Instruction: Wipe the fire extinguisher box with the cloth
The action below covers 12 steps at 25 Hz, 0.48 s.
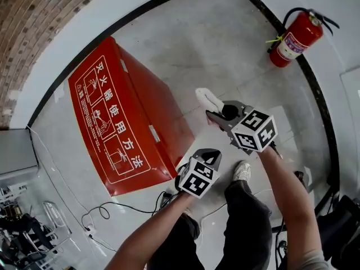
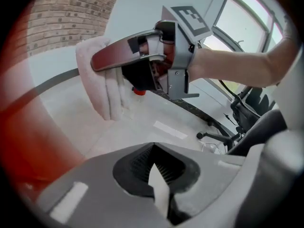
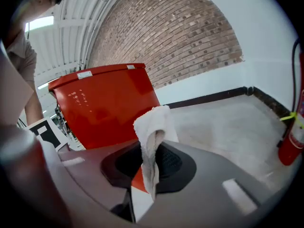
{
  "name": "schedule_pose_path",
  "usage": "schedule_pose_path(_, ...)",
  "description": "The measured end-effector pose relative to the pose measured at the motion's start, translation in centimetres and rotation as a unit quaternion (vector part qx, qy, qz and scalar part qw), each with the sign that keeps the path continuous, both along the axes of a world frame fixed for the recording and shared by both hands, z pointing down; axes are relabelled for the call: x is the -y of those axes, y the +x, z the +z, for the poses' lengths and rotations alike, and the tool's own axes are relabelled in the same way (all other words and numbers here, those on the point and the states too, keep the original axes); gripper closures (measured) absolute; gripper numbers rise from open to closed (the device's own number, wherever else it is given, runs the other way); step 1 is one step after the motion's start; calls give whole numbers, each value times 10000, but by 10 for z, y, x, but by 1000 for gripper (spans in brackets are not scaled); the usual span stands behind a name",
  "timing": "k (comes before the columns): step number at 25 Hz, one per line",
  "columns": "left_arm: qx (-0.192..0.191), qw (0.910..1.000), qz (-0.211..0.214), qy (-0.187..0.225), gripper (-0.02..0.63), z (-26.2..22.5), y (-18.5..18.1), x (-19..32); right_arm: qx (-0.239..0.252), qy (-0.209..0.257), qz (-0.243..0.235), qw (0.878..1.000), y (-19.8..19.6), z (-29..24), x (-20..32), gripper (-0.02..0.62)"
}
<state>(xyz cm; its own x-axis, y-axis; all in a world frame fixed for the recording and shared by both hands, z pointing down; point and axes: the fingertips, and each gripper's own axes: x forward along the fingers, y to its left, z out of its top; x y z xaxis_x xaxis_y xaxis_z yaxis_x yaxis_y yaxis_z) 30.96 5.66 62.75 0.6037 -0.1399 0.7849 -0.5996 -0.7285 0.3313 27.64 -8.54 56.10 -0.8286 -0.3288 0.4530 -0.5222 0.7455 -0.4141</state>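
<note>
The red fire extinguisher box (image 1: 121, 114) stands on the grey floor with white instruction print on its sloped lid. It also fills the left of the right gripper view (image 3: 107, 103) and shows as a red blur (image 2: 28, 132) in the left gripper view. My right gripper (image 1: 212, 115) hangs in the air to the right of the box, shut on a folded white cloth (image 1: 208, 99) that droops from its jaws (image 3: 153, 132). The left gripper view shows that gripper (image 2: 102, 63) and the cloth (image 2: 107, 96) from the side. My left gripper (image 1: 209, 155) hovers lower, near the box's front corner, jaws together and holding nothing (image 2: 157, 177).
A red fire extinguisher (image 1: 295, 38) leans on the white wall at the far right (image 3: 290, 144). Black and white cables (image 1: 107, 210) trail on the floor below the box. The person's legs and a shoe (image 1: 242, 172) are under the grippers. A chair base (image 2: 223, 132) stands behind.
</note>
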Motion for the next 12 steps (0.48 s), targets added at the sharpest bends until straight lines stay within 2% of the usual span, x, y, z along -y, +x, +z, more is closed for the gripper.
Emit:
schedule_pose_path(4, -139, 9979, 634, 37, 606, -50, -11, -44, -349, 117, 539, 9979, 21, -61, -37, 512)
schedule_pose_path(6, -211, 9965, 802, 77, 606, -80, -28, -66, -544, 303, 797, 9949, 27, -97, -54, 512)
schedule_pose_path(9, -226, 9976, 638, 123, 606, -124, -77, -89, -654, 498, 1148, 9900, 22, -156, -77, 511)
schedule_pose_path(12, -224, 9993, 293, 61, 606, -166, -140, -114, -681, 409, 1601, 9839, 11, -212, -107, 511)
